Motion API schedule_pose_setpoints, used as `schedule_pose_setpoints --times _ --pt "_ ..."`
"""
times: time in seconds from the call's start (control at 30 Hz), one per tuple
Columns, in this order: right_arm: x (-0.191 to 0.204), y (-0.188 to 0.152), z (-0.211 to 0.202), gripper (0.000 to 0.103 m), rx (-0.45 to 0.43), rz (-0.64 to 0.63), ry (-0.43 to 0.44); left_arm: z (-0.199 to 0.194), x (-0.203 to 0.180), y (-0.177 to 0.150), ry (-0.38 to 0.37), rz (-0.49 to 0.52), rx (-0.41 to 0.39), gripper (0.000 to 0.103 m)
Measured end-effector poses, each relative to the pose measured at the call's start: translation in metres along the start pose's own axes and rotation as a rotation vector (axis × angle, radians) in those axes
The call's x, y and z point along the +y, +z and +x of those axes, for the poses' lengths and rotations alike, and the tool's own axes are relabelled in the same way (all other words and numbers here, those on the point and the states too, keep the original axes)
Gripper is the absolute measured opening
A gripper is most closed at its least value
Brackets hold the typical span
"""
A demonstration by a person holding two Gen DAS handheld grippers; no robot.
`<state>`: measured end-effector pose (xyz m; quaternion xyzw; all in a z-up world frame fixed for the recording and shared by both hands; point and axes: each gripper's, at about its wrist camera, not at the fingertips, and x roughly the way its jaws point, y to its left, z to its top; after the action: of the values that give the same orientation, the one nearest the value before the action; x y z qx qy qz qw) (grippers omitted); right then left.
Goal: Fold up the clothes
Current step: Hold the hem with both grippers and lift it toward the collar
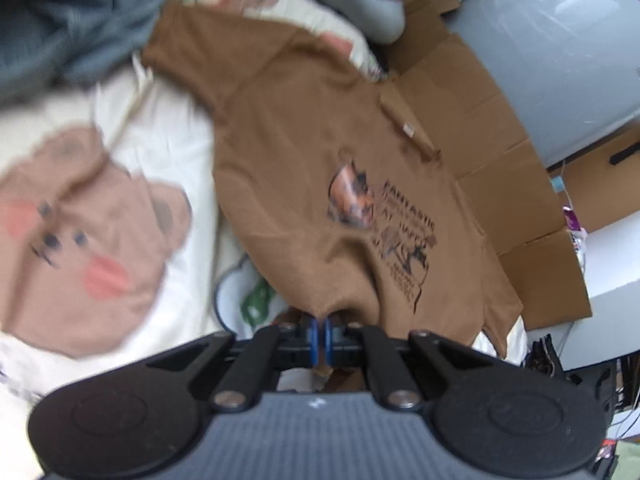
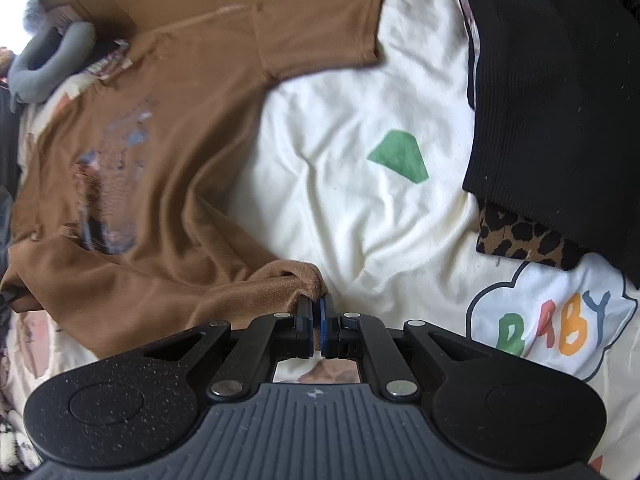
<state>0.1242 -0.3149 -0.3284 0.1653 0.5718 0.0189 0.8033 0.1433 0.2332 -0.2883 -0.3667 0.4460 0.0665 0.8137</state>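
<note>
A brown T-shirt [image 1: 304,168] with a dark printed graphic lies spread on a cream bedspread [image 1: 168,152]. In the left wrist view my left gripper [image 1: 321,322] is shut on the shirt's near hem, the cloth bunched between its blue pads. The right wrist view shows the same brown T-shirt [image 2: 160,184] stretching away to the left, one sleeve reaching toward the top. My right gripper [image 2: 316,308] is shut on a gathered corner of that hem, a fold of cloth curling over the fingertips.
The cream bedspread [image 2: 360,208] carries bear, green and "BABY" prints. Flattened cardboard [image 1: 488,168] lies under the shirt's far side. A black knit garment [image 2: 560,112] rests on leopard-print cloth [image 2: 520,240] at right. Blue-grey clothes [image 1: 72,20] are piled at upper left. A grey neck pillow [image 2: 48,68] sits far left.
</note>
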Motion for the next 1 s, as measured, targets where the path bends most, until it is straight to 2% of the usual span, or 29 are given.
schedule_pose_setpoints --times 0.23,0.37,0.53,0.7,1.0 --pt "0.010 -0.005 -0.036 0.000 -0.040 -0.021 0.041 -0.052 -0.003 0.020 0.050 0.104 -0.021 0.003" --pt "0.015 -0.008 -0.055 0.001 -0.051 -0.037 0.064 -0.078 -0.002 0.028 0.088 0.190 0.015 0.003" --pt "0.019 -0.013 -0.067 0.001 -0.055 -0.058 0.078 -0.085 -0.002 0.039 0.133 0.290 0.083 0.003" --pt "0.015 -0.012 -0.050 0.001 -0.036 -0.053 0.052 -0.064 0.002 0.045 0.186 0.350 0.148 0.003" --pt "0.009 0.003 -0.007 0.001 -0.006 -0.062 -0.002 -0.008 0.023 0.057 0.230 0.343 0.191 0.003"
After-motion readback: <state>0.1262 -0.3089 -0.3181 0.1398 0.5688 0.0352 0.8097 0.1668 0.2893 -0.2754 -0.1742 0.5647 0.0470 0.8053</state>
